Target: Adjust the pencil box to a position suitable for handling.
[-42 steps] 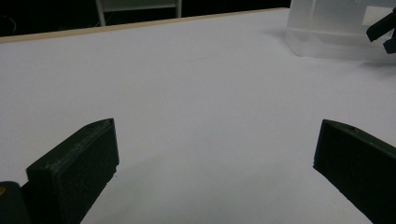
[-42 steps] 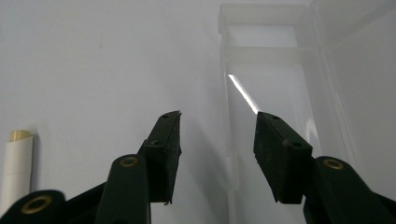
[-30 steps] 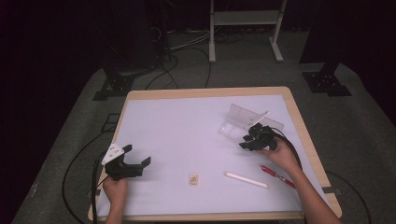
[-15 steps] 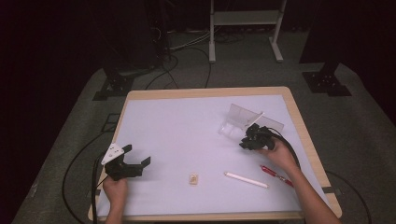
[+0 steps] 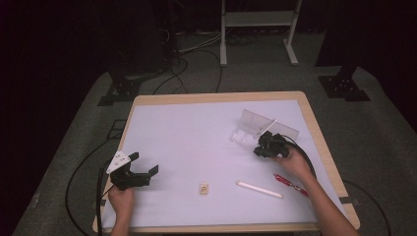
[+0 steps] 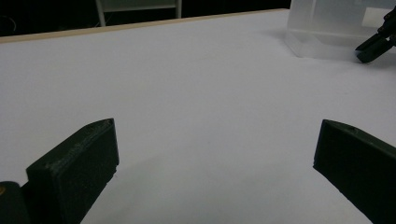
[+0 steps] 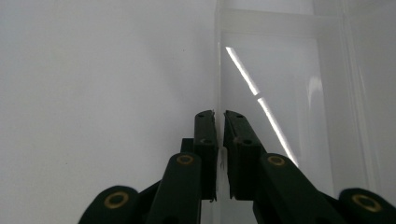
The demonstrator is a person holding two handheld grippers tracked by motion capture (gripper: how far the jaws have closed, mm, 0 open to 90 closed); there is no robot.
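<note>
A clear plastic box (image 5: 255,125) with its lid raised stands at the right of the white mat (image 5: 196,128). My right gripper (image 5: 259,148) is at the box's near edge. In the right gripper view its jaws (image 7: 219,116) have just been closing and now pinch the thin clear wall (image 7: 218,70) of the box (image 7: 280,70). My left gripper (image 5: 145,164) rests at the front left, open, with bare mat between its jaws (image 6: 215,154). Far off in the left gripper view are the box (image 6: 327,23) and the right gripper's tip (image 6: 369,51).
A white stick (image 5: 259,190) and a red pen (image 5: 290,184) lie near the front right, by the right forearm. A small tan piece (image 5: 203,188) lies at the front middle. The wooden table edge (image 5: 324,147) runs close behind the right hand.
The right gripper's jaws have drawn together at the box's edge. Both hands stay about where they were, and nothing on the mat has moved.
</note>
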